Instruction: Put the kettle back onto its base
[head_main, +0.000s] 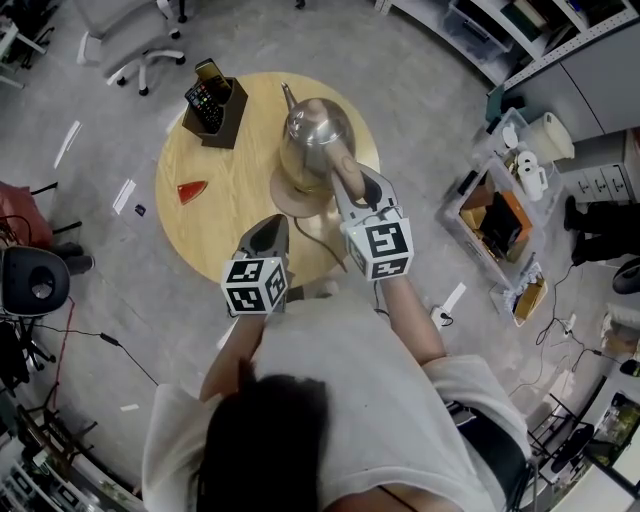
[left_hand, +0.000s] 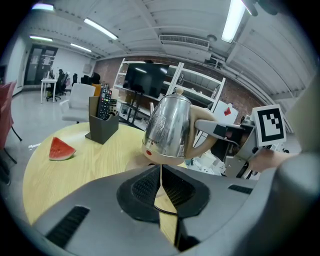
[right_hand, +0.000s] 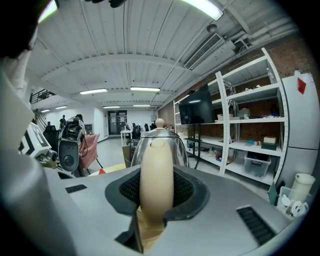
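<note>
While the right gripper (head_main: 352, 190) had its fingers clenched on the kettle (head_main: 315, 135) handle and the left gripper (left_hand: 161, 172) was closed on nothing, the kettle needed lowering level, centred over the base (head_main: 290, 205).

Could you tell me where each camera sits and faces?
Head view: on the person's head, looking steeply down at the table; arms, left claw and right claw show.
Left gripper view: on the left claw, facing the kettle; shut jaws show.
Right gripper view: on the right claw, facing along the gripped kettle handle.
All three share the kettle.
</note>
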